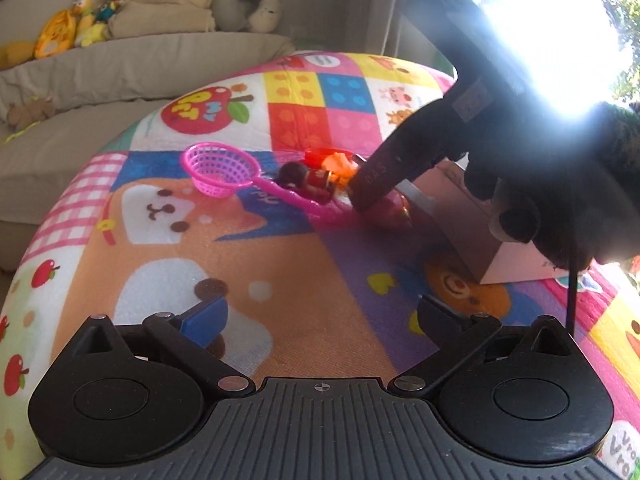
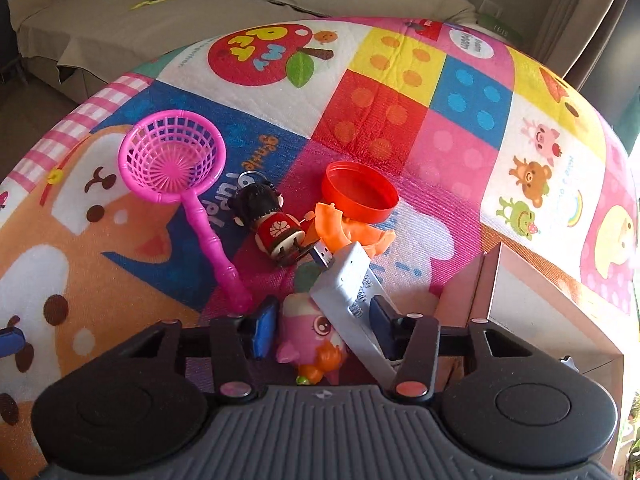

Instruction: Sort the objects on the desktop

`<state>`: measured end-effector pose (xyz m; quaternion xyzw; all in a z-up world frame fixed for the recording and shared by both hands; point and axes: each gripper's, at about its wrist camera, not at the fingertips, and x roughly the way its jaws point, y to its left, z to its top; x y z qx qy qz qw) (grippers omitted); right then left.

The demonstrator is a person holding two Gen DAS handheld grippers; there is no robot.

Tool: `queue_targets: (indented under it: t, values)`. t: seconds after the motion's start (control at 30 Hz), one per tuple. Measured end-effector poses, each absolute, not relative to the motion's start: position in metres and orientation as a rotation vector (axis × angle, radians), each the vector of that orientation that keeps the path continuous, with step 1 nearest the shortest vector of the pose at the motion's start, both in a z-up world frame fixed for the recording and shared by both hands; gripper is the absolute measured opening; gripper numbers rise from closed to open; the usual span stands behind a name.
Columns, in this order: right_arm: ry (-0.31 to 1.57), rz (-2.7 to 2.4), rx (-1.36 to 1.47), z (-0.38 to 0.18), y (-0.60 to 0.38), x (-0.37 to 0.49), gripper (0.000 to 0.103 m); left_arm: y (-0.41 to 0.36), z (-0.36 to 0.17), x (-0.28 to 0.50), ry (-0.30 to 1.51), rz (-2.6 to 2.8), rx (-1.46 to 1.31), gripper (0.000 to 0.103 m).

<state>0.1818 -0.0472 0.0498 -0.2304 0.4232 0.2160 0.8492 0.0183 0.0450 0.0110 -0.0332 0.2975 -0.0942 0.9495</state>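
Right gripper [image 2: 318,326] low over my pile, jaws part-open, straddling pink toy [image 2: 310,330] and white USB device [image 2: 350,288]; nothing clamped. I'd centre on one item before squeezing. Box [image 2: 490,280] just right. Left gripper [image 1: 320,320] wide, idle. Beyond: doll [image 2: 272,224], strainer [image 2: 172,160], red lid [image 2: 360,192].

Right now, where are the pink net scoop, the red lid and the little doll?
pink net scoop [image 2: 172,158], right wrist view, mesh bowl.
red lid [image 2: 360,192], right wrist view, inside face.
little doll [image 2: 276,230], right wrist view, red body.
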Motion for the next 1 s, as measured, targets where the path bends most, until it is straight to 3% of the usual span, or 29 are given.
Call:
queue_targets:
  t: [0.17,0.27,0.33,0.47,0.5,0.63,0.83,1.0]
  values:
    - [1.066,0.686,-0.374,0.082,-0.047,0.134,0.038,0.035,0.011,0.01,0.6,-0.251,-0.029,0.103]
    - [1.053,0.734,-0.322,0.11,-0.051,0.121,0.043,0.032,0.011,0.008,0.597,-0.267,-0.019,0.103]
    - [0.985,0.672,-0.289,0.126,-0.055,0.134,0.056,0.031,0.011,0.008,0.595,-0.274,-0.014,0.103]
    - [0.966,0.471,-0.147,0.123,-0.064,0.203,0.057,0.032,0.011,0.01,0.601,-0.271,-0.026,0.103]
    - [0.974,0.424,-0.098,0.117,-0.066,0.222,0.056,0.033,0.01,0.012,0.605,-0.269,-0.031,0.103]
    - [0.938,0.283,-0.058,0.084,-0.064,0.283,0.025,0.037,0.009,0.015,0.621,-0.263,-0.054,0.103]
    - [0.968,0.207,-0.169,0.043,-0.051,0.327,0.025,0.044,0.007,0.018,0.641,-0.26,-0.092,0.103]
    - [1.025,0.335,-0.237,0.041,-0.051,0.286,0.025,0.041,0.008,0.016,0.635,-0.263,-0.081,0.103]
